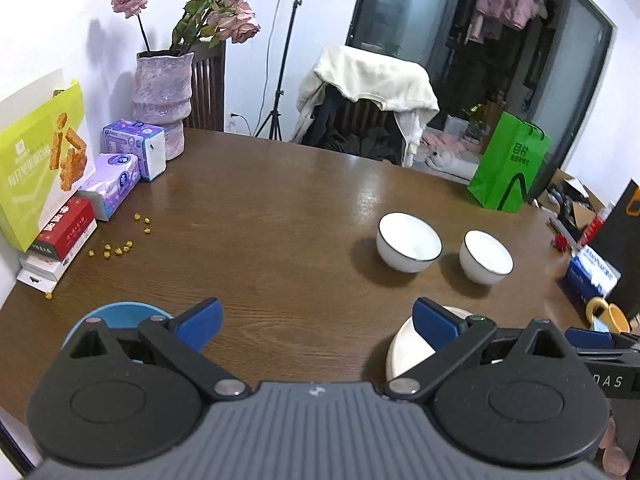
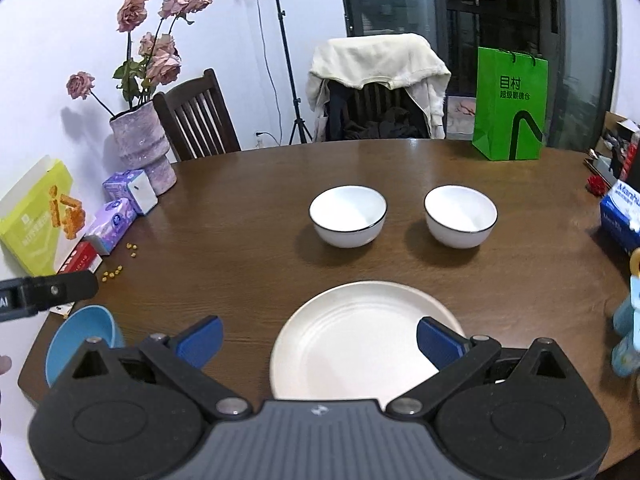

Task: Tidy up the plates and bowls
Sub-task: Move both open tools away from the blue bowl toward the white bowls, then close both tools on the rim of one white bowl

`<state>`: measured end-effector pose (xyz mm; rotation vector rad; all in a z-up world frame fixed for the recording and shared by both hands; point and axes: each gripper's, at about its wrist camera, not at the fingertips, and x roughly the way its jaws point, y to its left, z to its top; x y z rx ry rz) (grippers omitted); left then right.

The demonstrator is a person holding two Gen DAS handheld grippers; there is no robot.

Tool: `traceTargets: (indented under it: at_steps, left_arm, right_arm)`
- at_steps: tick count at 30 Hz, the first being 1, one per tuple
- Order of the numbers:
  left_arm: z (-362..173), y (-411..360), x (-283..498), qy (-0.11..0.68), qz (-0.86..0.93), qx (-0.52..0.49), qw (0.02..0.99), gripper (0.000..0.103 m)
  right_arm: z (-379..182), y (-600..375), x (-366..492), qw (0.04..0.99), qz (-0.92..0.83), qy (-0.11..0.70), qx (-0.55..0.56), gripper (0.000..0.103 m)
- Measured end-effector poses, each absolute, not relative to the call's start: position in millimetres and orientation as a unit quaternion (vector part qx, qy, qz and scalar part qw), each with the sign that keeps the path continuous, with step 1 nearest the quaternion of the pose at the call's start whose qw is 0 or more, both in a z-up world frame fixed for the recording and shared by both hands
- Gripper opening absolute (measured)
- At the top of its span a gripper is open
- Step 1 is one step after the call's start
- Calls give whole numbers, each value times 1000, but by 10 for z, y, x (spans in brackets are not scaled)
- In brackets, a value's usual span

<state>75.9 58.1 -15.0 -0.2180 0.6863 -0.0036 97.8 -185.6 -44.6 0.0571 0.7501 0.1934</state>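
Observation:
Two white bowls with dark rims stand side by side on the brown table: the left bowl (image 2: pixel 348 215) (image 1: pixel 408 242) and the right bowl (image 2: pixel 460 215) (image 1: pixel 485 257). A white plate (image 2: pixel 360 340) (image 1: pixel 404 350) lies in front of them. A blue bowl (image 2: pixel 78 338) (image 1: pixel 120 315) sits near the table's left front edge. My right gripper (image 2: pixel 318 338) is open above the plate's near side, holding nothing. My left gripper (image 1: pixel 317 322) is open over bare table between the blue bowl and the plate.
A vase of pink roses (image 2: pixel 142 148), tissue packs (image 2: pixel 120 208), a yellow-green box (image 2: pixel 36 216) and small yellow bits (image 1: pixel 120 246) crowd the left side. A green bag (image 2: pixel 510 104) stands at the back right, a blue box (image 2: pixel 620 212) and cups at the right edge.

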Motion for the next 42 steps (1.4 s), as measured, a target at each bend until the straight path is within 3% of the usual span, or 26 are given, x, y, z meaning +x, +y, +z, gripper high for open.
traceTargets:
  at_steps: [19, 42]
  left_arm:
    - [-92, 102, 1526, 352, -2, -106, 930, 103]
    - [-504, -25, 2897, 403, -13, -100, 910, 103]
  right_arm:
    - [-295, -2422, 1696, 928, 105, 355, 31, 103]
    - [-734, -2492, 3015, 910, 87, 402, 53, 103]
